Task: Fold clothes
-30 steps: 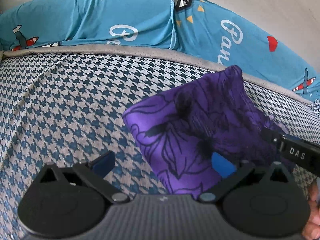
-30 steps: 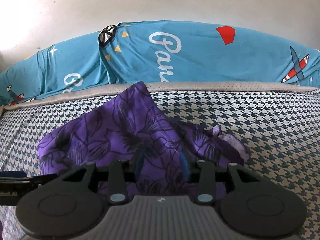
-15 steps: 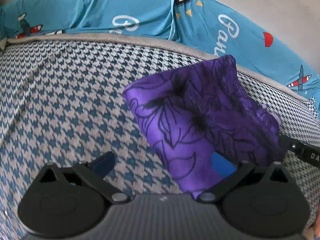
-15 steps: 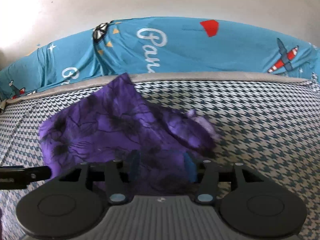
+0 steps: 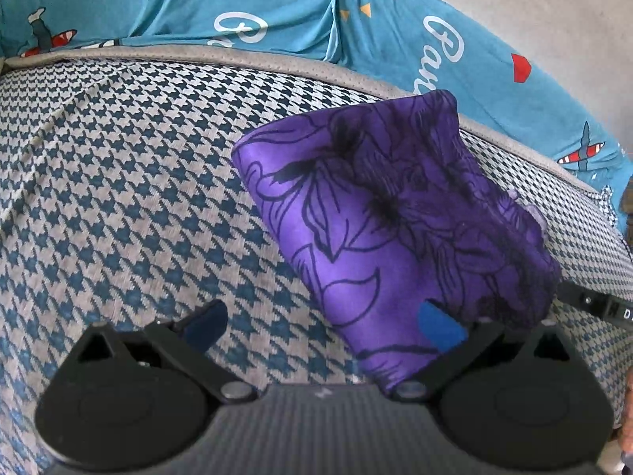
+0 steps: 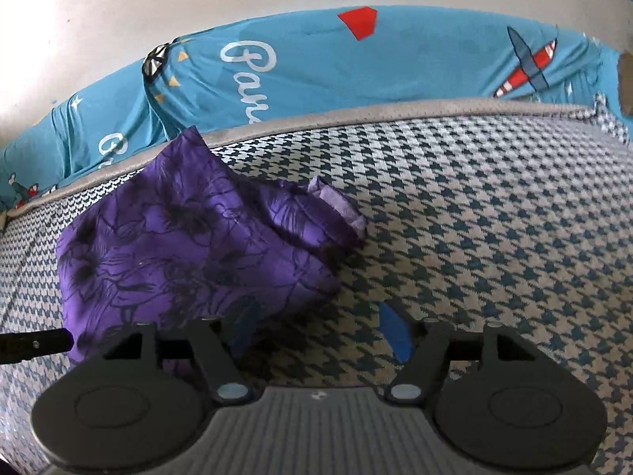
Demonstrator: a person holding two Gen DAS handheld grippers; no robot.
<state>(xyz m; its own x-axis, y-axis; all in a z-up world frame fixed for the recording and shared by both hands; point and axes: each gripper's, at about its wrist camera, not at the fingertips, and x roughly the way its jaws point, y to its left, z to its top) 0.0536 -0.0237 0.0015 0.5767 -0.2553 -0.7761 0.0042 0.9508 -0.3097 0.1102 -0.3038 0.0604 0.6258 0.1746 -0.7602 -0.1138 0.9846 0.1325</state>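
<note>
Two sets of fingers are mine. My left fingers [image 5: 322, 326] are spread wide, one touching the purple flower cloth [image 5: 395, 217] lying on the checked bed [image 5: 138, 198]. My right fingers [image 6: 316, 330] are opening, pinching nothing

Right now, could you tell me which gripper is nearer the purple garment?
Left. The left gripper has one finger on the purple garment; the right gripper, jaws opening, straddles bare cushion beside its edge.
</note>
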